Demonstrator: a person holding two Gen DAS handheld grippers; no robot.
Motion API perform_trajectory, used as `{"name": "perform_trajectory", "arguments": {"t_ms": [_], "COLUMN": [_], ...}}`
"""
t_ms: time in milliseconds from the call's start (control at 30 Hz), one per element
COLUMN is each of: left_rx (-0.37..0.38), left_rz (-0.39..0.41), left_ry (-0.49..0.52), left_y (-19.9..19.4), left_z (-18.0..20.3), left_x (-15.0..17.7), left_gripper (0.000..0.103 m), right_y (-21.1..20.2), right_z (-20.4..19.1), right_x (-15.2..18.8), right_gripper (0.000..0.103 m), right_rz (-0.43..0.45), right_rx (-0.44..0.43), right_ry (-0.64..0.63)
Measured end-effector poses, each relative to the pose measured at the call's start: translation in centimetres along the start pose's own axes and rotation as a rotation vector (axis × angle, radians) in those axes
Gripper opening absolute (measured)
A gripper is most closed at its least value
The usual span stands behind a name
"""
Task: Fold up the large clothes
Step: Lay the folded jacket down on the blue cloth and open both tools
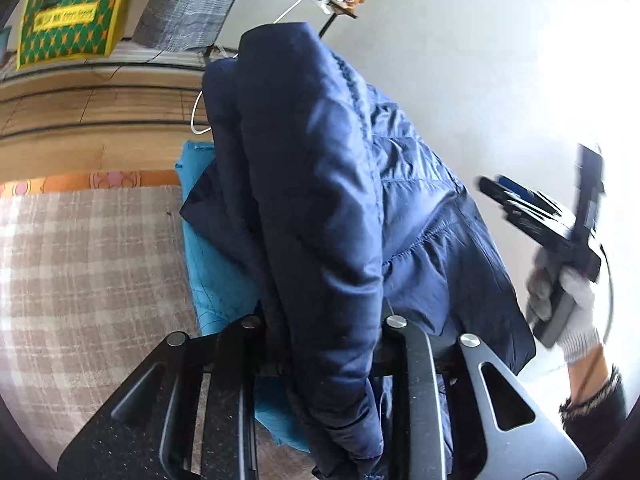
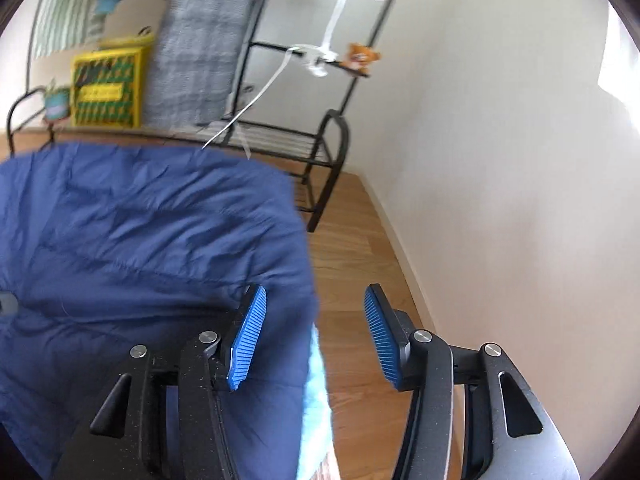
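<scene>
Left gripper (image 1: 320, 344): jaws closed on a thick fold of the navy jacket (image 1: 320, 184), which rises bunched in front of its camera. Beneath the jacket lies a teal cloth (image 1: 208, 264) on a checked blanket (image 1: 88, 264). Right gripper (image 2: 314, 340): jaws wide apart, blue pads (image 2: 246, 340) bare, nothing held; it sits at the jacket's right edge, over wood floor (image 2: 360, 280). From the left view it is held in a white-gloved hand (image 1: 568, 304), apart from the jacket. Black rack (image 2: 320, 148) stands against the wall behind
</scene>
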State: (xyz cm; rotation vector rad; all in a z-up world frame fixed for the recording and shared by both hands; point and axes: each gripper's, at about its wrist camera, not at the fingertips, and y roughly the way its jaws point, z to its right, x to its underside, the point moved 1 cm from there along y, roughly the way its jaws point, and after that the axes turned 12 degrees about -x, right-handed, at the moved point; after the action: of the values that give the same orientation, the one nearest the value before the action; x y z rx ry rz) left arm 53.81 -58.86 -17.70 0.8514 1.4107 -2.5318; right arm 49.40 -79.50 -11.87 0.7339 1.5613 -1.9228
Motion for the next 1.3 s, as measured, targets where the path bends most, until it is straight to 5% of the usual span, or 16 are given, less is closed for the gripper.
{"name": "perform_trajectory", "arguments": {"t_ms": [67,233,400,733,1300], "left_rx": [0.008,-0.002,-0.018,-0.157,-0.204], "left_rz": [-0.013,-0.007,-0.004,-0.007,0.17], "left_ry": [-0.027,-0.056,-0.174,-0.221,0.043], "left_y": [-0.1,-0.8,-1.2,-1.9,-19.1], "left_z": [-0.4,-1.4,-3.8,-5.3,0.7], "left_x": [0.1,-0.1,-0.6,-0.3,1.9], "left_gripper": [0.033,0.045,0.06,0.058,0.056], "right_y": [-2.1,-5.8,-2.4,-0.5,-13.2], "right_z": [-0.1,-4.1,-6.1,-2.9,-6.8], "right_x": [0.3,3.5,6.9,6.9,3.7], "right_gripper": [0.05,0.05,0.05,0.051,0.054], "right_rz": [0.039,0.06,-0.067,-0.079,0.084], "right_rx": [-0.007,-0.228,-0.138,-0.143,-0.209], "right_ry": [0.04,0.039,-0.092,0.069,0.132]}}
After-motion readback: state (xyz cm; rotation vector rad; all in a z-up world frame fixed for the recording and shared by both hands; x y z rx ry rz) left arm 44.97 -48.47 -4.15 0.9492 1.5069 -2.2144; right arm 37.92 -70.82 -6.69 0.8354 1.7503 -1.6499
